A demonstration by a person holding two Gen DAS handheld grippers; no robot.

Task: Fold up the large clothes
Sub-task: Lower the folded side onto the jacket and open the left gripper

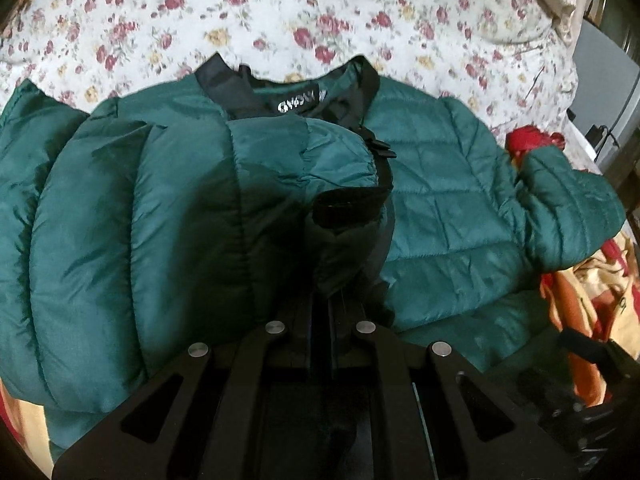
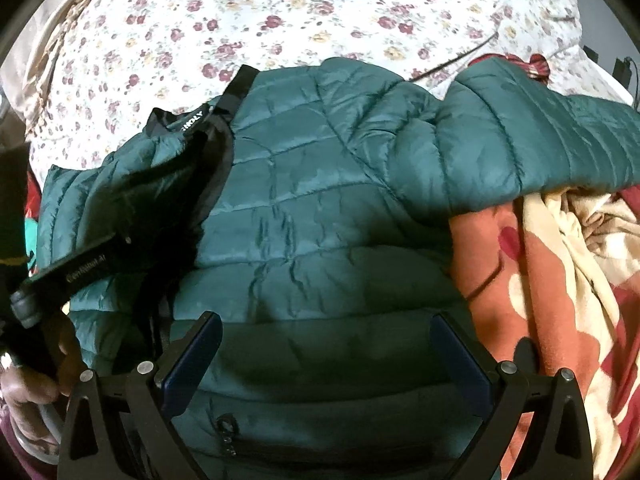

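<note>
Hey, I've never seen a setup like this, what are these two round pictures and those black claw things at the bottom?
Each picture comes from a camera on a handheld two-finger gripper; a person holds one in each hand. The left view shows the left gripper shut on the sleeve of a green jacket, folded across its front. The right view shows the right gripper open, holding nothing, above the same jacket. The jacket lies on a floral bedsheet, with an orange blanket beside it.
</note>
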